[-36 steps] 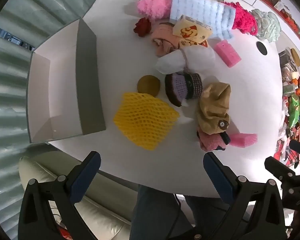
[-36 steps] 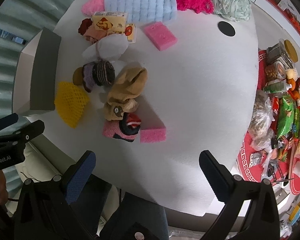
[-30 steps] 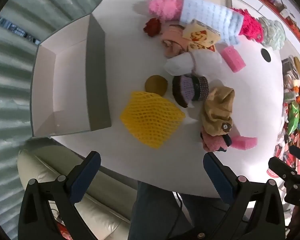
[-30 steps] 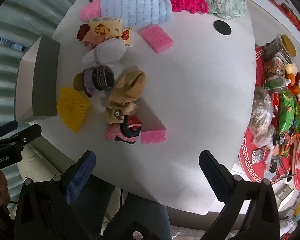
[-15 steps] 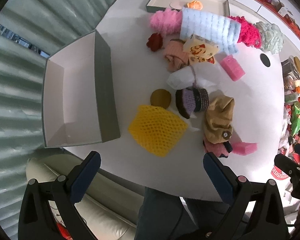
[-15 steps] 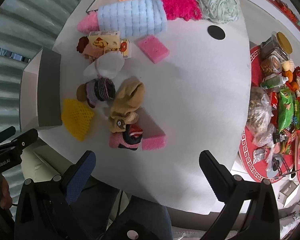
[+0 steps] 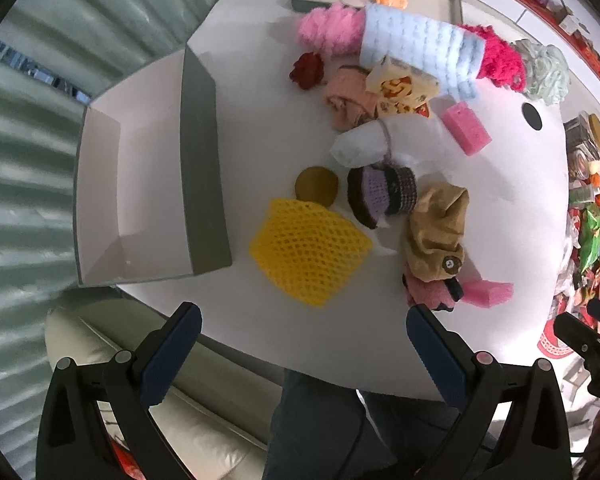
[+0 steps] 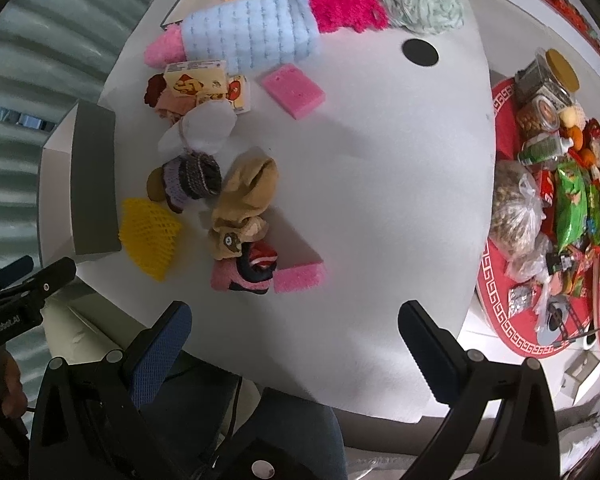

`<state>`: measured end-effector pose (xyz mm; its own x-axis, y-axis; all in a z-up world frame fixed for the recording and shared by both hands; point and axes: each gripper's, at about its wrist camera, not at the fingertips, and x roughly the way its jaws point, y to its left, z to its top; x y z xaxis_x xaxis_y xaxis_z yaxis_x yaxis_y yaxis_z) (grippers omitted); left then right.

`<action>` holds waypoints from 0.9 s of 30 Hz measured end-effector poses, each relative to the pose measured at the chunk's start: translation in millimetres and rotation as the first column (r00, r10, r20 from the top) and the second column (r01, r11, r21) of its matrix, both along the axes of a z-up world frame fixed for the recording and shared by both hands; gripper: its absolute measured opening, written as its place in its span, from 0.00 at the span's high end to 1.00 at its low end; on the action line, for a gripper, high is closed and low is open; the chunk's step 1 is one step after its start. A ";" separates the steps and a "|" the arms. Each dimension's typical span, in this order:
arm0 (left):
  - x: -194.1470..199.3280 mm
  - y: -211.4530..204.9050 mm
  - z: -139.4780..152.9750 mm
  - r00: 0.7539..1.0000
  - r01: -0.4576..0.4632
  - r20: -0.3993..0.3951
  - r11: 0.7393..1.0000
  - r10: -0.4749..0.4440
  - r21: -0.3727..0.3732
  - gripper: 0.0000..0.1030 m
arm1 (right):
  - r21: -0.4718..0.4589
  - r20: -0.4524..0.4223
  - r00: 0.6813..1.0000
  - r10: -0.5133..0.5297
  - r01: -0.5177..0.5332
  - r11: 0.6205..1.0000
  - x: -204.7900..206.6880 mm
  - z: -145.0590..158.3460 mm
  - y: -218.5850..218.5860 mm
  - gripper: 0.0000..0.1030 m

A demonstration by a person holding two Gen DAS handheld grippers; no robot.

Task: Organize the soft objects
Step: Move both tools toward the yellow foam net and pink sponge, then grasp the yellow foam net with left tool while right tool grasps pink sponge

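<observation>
— Any writing readable out there?
— One spot only: white lettering on the left gripper [image 8: 28, 280] body, seen from the right wrist view, reads roughly "GenRobot.AI".
— And the yellow cartoon packet [image 8: 196, 82]?
— Its print is too small to read.

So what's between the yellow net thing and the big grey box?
Nothing: only bare white table separates the yellow net from the grey box, seen in the left wrist view.

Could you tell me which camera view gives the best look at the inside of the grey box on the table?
The left wrist view: the grey box lies open toward it, showing its white floor and walls. The right wrist view catches only the box at the frame's left, mostly its grey outer side.
</observation>
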<state>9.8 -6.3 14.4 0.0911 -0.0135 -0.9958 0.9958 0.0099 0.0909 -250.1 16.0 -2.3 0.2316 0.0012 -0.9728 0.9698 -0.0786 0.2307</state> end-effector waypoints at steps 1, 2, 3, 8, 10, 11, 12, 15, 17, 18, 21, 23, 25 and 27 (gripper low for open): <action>2.9 0.1 -3.8 1.000 -0.012 -0.009 1.000 0.012 0.011 0.00 | 0.005 -0.001 1.000 -0.008 0.008 1.000 -2.4 -1.9 1.0 0.00; 5.1 0.0 -6.8 1.000 -0.020 -0.017 1.000 0.021 0.018 0.00 | 0.011 0.000 1.000 -0.018 0.018 1.000 -5.1 -4.2 2.6 0.00; 7.0 0.7 -10.7 0.999 -0.031 -0.019 0.999 0.032 0.030 0.00 | 0.018 0.001 1.000 -0.025 0.025 1.000 -7.6 -6.1 3.3 0.00; 14.7 2.8 -34.9 0.994 -0.090 -0.057 0.992 0.095 0.091 0.00 | 0.057 -0.006 0.999 -0.049 0.049 0.997 -15.6 -20.4 10.3 0.00; 15.5 3.5 -45.8 0.990 -0.108 -0.078 0.988 0.117 0.108 0.00 | 0.078 -0.005 0.998 -0.065 0.065 0.995 -20.8 -28.2 14.5 0.00; 15.5 3.8 -51.0 0.988 -0.117 -0.085 0.986 0.128 0.118 0.00 | 0.085 -0.008 0.997 -0.072 0.072 0.994 -23.1 -31.0 16.2 0.00; 15.3 4.8 -57.1 0.986 -0.129 -0.089 0.983 0.142 0.130 0.00 | 0.094 -0.017 0.996 -0.083 0.084 0.992 -27.1 -35.0 19.0 0.00; 17.0 3.4 -76.3 0.973 -0.174 -0.130 0.974 0.193 0.143 0.00 | 0.106 -0.040 0.992 -0.119 0.123 0.987 -39.9 -43.5 26.1 0.00; 18.9 1.7 -88.5 0.960 -0.209 -0.155 0.965 0.234 0.159 0.00 | 0.111 -0.053 0.989 -0.139 0.144 0.983 -48.8 -49.8 30.5 0.00; 20.5 1.2 -95.0 0.951 -0.231 -0.170 0.958 0.259 0.168 0.00 | 0.113 -0.056 0.989 -0.135 0.140 0.984 -50.0 -52.1 31.5 0.00; 24.5 -1.1 -111.1 0.933 -0.280 -0.181 0.943 0.311 0.181 0.00 | 0.090 -0.063 0.995 -0.075 0.080 0.993 -42.4 -58.6 33.3 0.00; 27.4 -2.0 -116.3 0.927 -0.307 -0.170 0.936 0.335 0.172 0.00 | 0.051 -0.069 0.998 0.009 -0.006 0.999 -25.6 -62.4 33.5 0.00; 31.1 -5.4 -121.1 0.917 -0.336 -0.168 0.929 0.361 0.156 0.00 | 0.023 -0.067 0.996 0.061 -0.060 0.998 -11.2 -65.9 32.4 0.00; 36.9 -7.6 -127.9 0.903 -0.375 -0.167 0.915 0.397 0.146 0.00 | 0.021 -0.060 0.995 0.083 -0.082 0.996 1.7 -74.4 30.3 0.00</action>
